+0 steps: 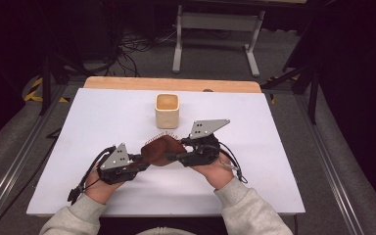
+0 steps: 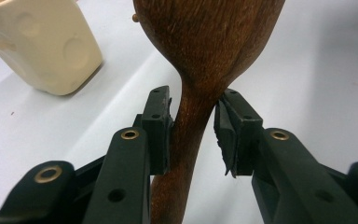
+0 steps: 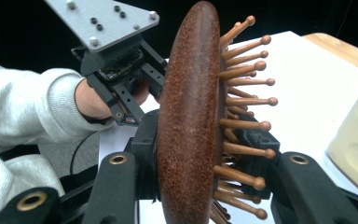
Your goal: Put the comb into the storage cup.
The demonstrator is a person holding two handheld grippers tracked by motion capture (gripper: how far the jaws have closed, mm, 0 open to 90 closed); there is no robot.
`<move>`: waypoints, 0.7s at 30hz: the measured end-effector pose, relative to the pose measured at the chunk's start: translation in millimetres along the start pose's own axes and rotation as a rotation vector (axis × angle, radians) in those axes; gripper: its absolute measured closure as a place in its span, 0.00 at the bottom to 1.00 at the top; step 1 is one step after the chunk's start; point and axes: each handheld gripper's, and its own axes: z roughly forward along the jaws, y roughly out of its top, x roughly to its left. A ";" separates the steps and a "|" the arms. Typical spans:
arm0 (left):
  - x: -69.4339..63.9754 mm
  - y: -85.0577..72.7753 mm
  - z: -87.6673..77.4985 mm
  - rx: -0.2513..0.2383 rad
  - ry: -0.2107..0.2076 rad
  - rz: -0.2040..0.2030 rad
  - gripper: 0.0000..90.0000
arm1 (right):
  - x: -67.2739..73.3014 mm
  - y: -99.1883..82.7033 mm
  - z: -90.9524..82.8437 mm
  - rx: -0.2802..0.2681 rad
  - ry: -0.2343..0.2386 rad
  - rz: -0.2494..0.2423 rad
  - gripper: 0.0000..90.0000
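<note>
Your left tool (image 1: 138, 163) pinches the handle of the wooden hairbrush (image 1: 159, 150), its pads pressed against the narrow neck just below the head. Your right tool (image 1: 175, 155) is clamped on the brush head, one pad on its smooth back, the other among the pins. The brush sits between both tools, just above the surface (image 1: 103, 117), nearer its front edge, with the cream cup (image 1: 167, 110) behind it toward the far edge.
</note>
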 end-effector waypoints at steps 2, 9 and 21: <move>0.6 0.1 -0.2 -0.008 -0.006 0.001 0.75 | 0.4 1.0 -0.7 -0.002 0.002 -0.001 0.65; 2.4 -0.3 -0.6 -0.019 -0.024 -0.013 0.74 | 2.6 4.1 -1.2 -0.002 0.000 -0.014 0.66; 10.8 -3.1 -8.0 -0.108 -0.028 -0.066 0.38 | 3.9 18.4 -9.8 -0.006 -0.022 -0.051 0.66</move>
